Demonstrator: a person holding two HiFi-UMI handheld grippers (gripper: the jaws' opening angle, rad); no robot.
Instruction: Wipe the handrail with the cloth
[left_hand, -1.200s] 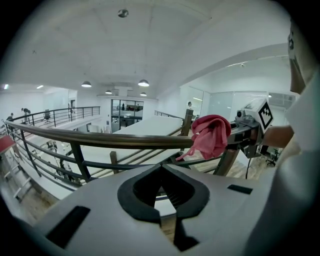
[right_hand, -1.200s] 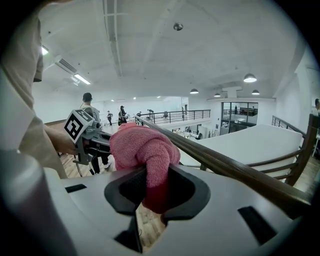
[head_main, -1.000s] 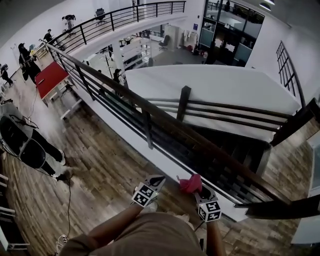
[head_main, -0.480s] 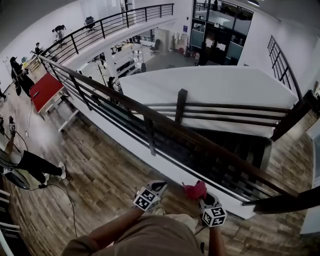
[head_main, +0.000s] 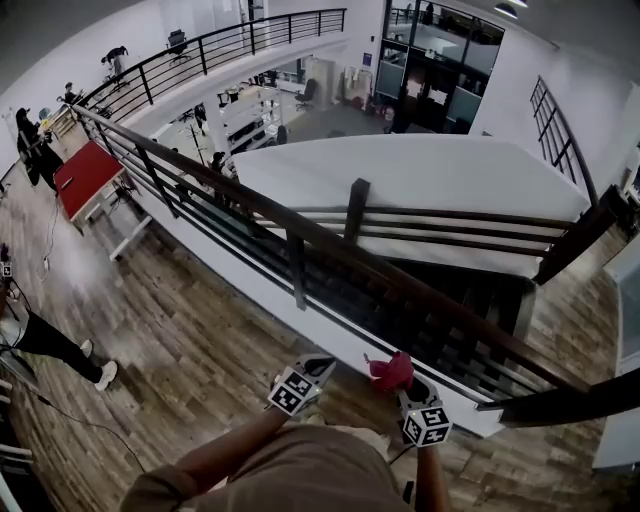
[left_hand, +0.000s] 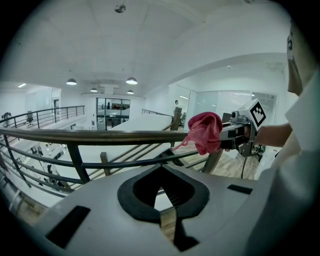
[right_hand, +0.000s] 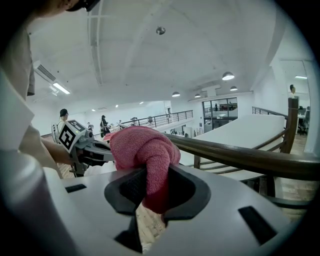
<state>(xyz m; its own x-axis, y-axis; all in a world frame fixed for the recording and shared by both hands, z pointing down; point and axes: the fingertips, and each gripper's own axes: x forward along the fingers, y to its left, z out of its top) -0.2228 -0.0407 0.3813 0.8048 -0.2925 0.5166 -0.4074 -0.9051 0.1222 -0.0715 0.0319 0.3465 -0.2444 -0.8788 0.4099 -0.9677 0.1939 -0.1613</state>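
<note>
The right gripper (right_hand: 150, 195) is clamped on the pink cloth (right_hand: 142, 150) — bunched close beside the dark wooden handrail (right_hand: 240, 156). The left gripper (left_hand: 162, 187) has its jaws together, empty. Each cube (head_main: 425, 425) bears black-and-white square markers.

My right gripper (right_hand: 152, 192) has its jaws clamped on a pink cloth (right_hand: 142, 150), which bunches up in a thick wad above them. A brown handrail (right_hand: 250, 159) runs from behind the wad off to the right. At the left, my left gripper (right_hand: 92, 152) points toward the cloth, marker cube uppermost.
</note>
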